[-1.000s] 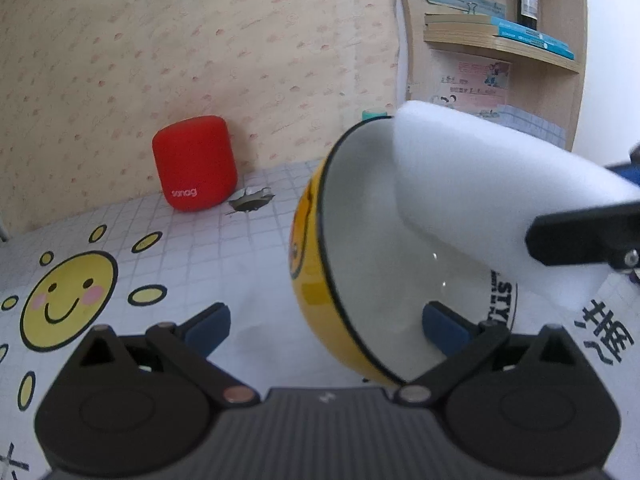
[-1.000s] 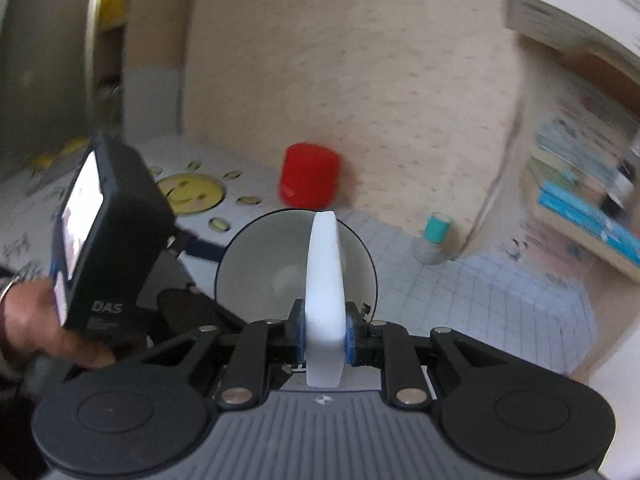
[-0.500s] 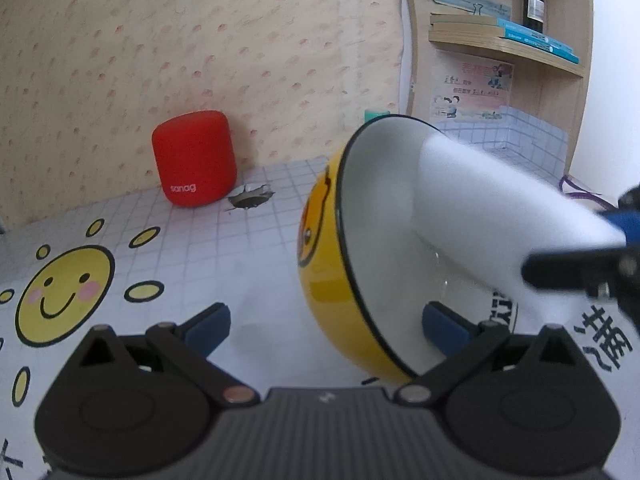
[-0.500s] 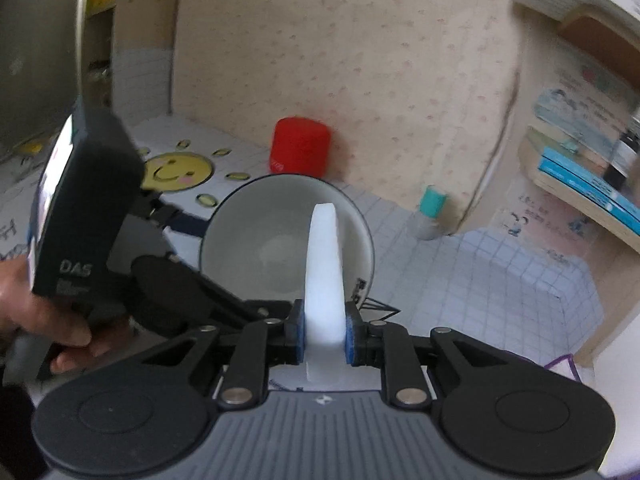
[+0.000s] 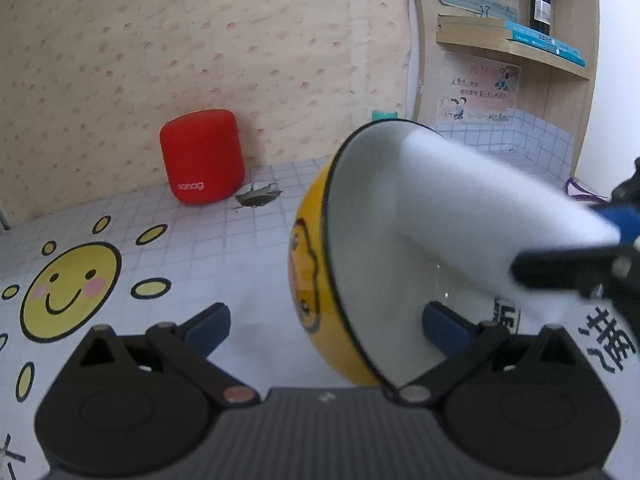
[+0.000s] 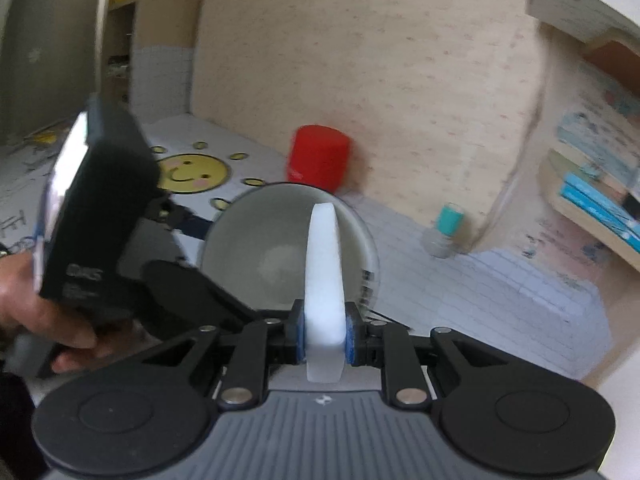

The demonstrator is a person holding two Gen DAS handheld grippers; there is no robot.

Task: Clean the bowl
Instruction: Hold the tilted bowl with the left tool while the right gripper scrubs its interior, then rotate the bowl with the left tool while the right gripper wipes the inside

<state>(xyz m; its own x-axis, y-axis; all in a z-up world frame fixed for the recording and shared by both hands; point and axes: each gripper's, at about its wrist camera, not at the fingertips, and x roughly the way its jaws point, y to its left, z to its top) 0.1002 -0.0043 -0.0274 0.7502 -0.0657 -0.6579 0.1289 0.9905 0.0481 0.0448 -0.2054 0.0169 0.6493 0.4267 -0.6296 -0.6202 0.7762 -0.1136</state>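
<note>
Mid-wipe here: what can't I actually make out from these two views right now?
- Sponge tip contact with the bowl wall: left wrist view, sponge hides it; right wrist view, edge-on and blurred.
- Left gripper grip: left pad stands off the bowl, right pad sits inside; contact unclear.
- Dirt in the bowl: none discernible, right wrist view blurred.
- Right gripper: cut off by the frame edge in the left wrist view.
- Shelf bottle label: too small.

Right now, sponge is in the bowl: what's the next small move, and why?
Probably sweep the sponge around the bowl's white inner wall. The right tool is clamped on it, its tip is already inside the tilted bowl, and the left tool appears to steady the bowl.
</note>
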